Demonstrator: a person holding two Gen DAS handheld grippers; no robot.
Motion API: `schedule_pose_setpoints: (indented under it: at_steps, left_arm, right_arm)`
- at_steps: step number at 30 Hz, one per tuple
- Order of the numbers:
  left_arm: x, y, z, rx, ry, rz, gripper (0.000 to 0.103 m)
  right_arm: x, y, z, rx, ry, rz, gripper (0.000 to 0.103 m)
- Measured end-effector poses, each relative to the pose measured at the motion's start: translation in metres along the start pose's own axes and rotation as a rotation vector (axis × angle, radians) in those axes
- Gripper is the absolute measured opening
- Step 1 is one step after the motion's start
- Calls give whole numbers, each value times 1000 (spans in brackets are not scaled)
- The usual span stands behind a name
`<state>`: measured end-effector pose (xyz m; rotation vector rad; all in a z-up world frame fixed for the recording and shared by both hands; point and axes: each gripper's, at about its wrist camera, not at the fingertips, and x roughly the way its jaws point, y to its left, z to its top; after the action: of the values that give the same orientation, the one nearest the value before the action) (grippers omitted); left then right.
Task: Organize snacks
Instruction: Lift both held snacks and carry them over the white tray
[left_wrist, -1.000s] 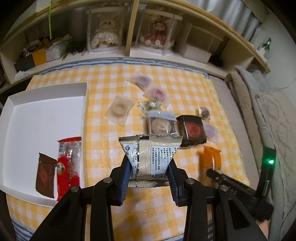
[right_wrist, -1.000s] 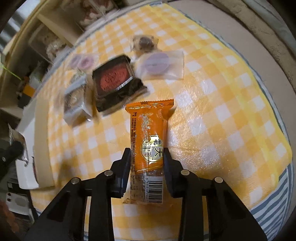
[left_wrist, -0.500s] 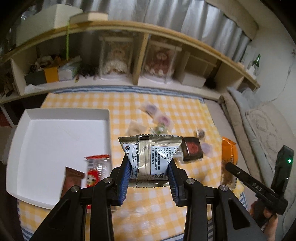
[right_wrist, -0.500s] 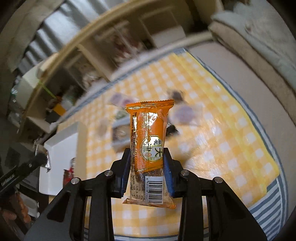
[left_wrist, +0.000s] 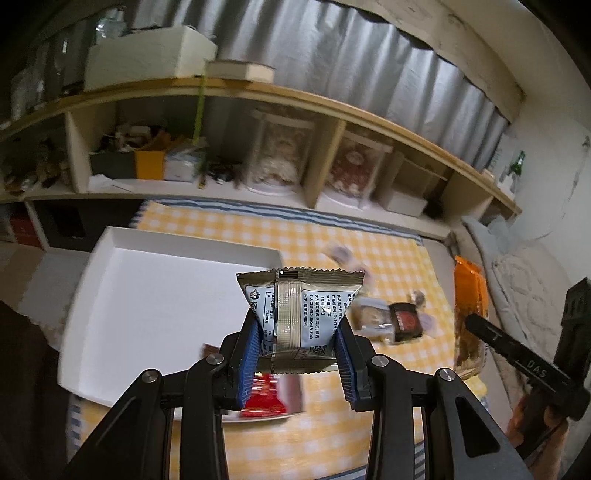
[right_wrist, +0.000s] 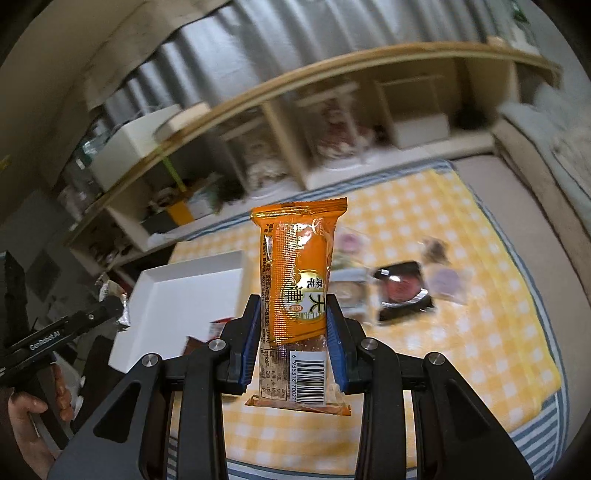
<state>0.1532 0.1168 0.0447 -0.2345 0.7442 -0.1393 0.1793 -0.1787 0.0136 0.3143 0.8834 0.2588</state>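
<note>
Yellow-checked surface (left_wrist: 388, 258) lies well below both tools, the left tool (left_wrist: 297, 354) pinching a silver snack packet (left_wrist: 301, 314) and the right tool (right_wrist: 291, 347) an orange snack bar (right_wrist: 299, 280) low on its wrapper, so either slippery wrapper might slide free before reaching the white tray (left_wrist: 155, 295) below.

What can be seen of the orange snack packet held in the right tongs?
The orange snack packet is a long, glossy plastic wrapper with crimped ends, a round gold label with characters and a white barcode patch near its lower end. It stands roughly upright, clamped at its lower half by the right tongs, lifted clear above the yellow checked tablecloth.
</note>
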Motion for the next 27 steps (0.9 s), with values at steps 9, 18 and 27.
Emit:
schedule_pose_setpoints:
  at_steps: [9, 18, 27]
  left_arm:
    - [-50, 54, -12, -19, -22, 89, 37]
    - [-48, 108, -16, -83, 11, 157, 37]
    - [-2, 160, -21, -141, 145, 182, 38]
  right_arm:
    - [35, 83, -7, -57, 56, 122, 33]
    - [100, 148, -28, -29, 184, 199, 33]
    - [168, 188, -53, 56, 293, 245, 34]
